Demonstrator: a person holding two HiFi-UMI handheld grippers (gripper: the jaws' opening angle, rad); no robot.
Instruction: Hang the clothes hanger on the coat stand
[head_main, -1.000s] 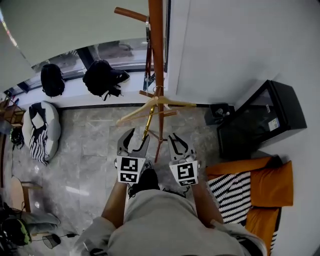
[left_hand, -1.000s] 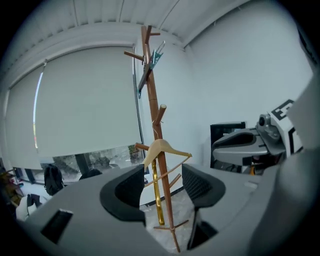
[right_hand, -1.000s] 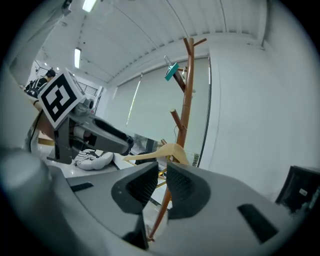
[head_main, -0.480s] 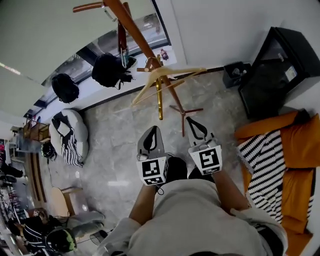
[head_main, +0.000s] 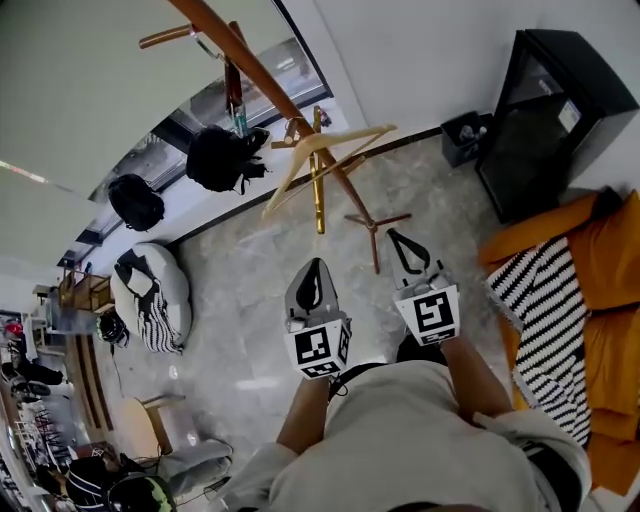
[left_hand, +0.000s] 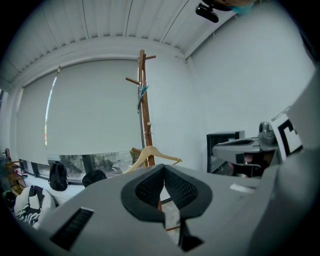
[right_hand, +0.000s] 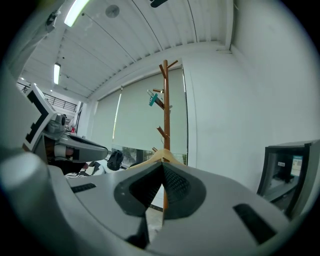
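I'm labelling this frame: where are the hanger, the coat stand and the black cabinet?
hanger (head_main: 282, 185): head view, arm toward the window.
coat stand (right_hand: 165, 100): right gripper view, mid pole.
black cabinet (head_main: 575, 70): head view, its top.

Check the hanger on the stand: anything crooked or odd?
Nothing stands out. The wooden hanger hangs on the coat stand; the left gripper and right gripper are shut, empty and clear of it.

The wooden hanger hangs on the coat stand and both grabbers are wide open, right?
Not quite. The hanger does hang on the coat stand, but the left gripper and the right gripper are both shut and empty, as the two gripper views show.
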